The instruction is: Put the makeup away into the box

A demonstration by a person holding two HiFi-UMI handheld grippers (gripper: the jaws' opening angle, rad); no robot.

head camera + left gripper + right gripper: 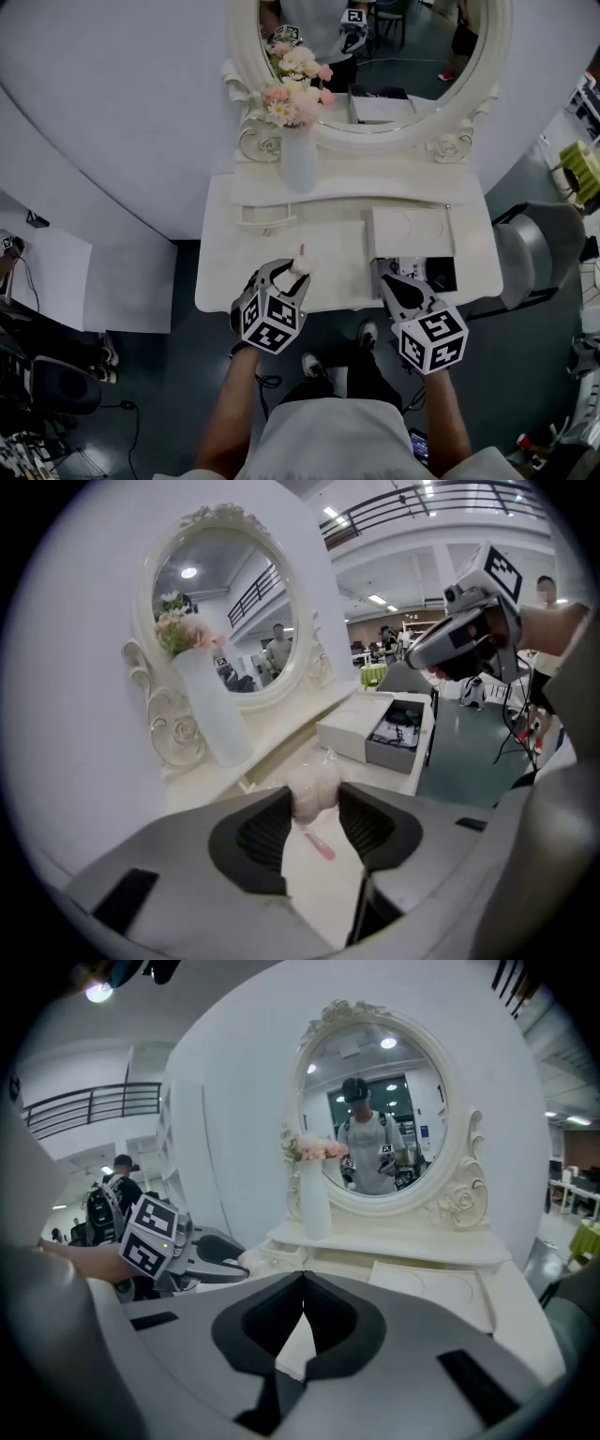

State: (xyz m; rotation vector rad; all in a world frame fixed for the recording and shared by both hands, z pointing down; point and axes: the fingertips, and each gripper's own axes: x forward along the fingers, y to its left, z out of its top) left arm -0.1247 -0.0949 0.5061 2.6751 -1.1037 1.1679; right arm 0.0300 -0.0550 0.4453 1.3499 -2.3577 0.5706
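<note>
Where the left tool [314, 799] pinches, a pink puff [312, 778] sits.

No legible text, label, brand, number or sign in any view. The only printed marks are black-and-white square patterns on the marker cube [270, 323] of the left gripper [292, 270] and on the marker cube [433, 341] of the right gripper [389, 278]. They carry no letters or digits. The same patterns show on the cubes reflected in the mirror [394, 56], too small to make out further.
</note>
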